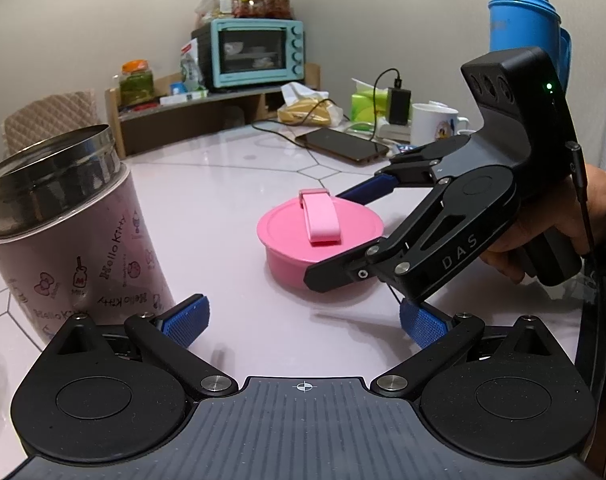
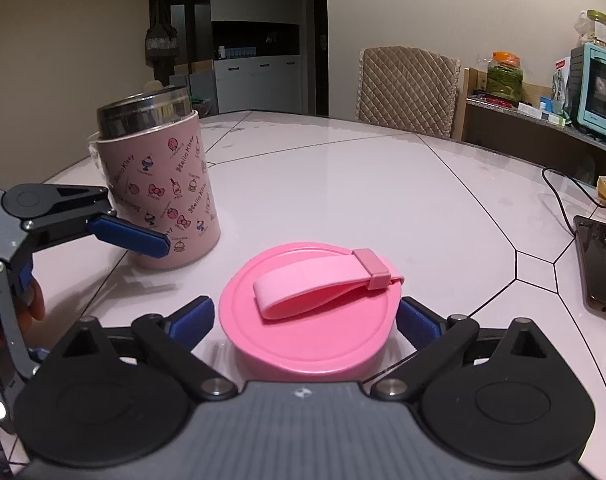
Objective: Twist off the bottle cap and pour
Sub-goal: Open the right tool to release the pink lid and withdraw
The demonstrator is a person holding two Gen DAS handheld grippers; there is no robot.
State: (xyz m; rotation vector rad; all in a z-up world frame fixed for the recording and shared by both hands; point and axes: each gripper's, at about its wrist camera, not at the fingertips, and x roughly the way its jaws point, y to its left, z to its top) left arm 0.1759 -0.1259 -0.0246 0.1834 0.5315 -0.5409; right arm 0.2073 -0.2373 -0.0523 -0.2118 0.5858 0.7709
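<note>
1. Beside the pink bottle (image 2: 159,188), whose steel mouth stands bare, the pink cap (image 2: 309,312) lies flat on the bench (image 2: 383,184); unscrewing appears done.
2. Right hand-held gripper (image 2: 305,320): released, fingers either side of the cap, apparently not pressing it.
3. Left hand-held gripper (image 1: 303,320): released, empty, just beside the bottle.
4. Next move, by judgement: grasp the bottle body and tilt; no receiving vessel is clearly identifiable.
5. Beyond the cap: phone (image 2: 601,264) and cable, well apart from the bottle.
</note>
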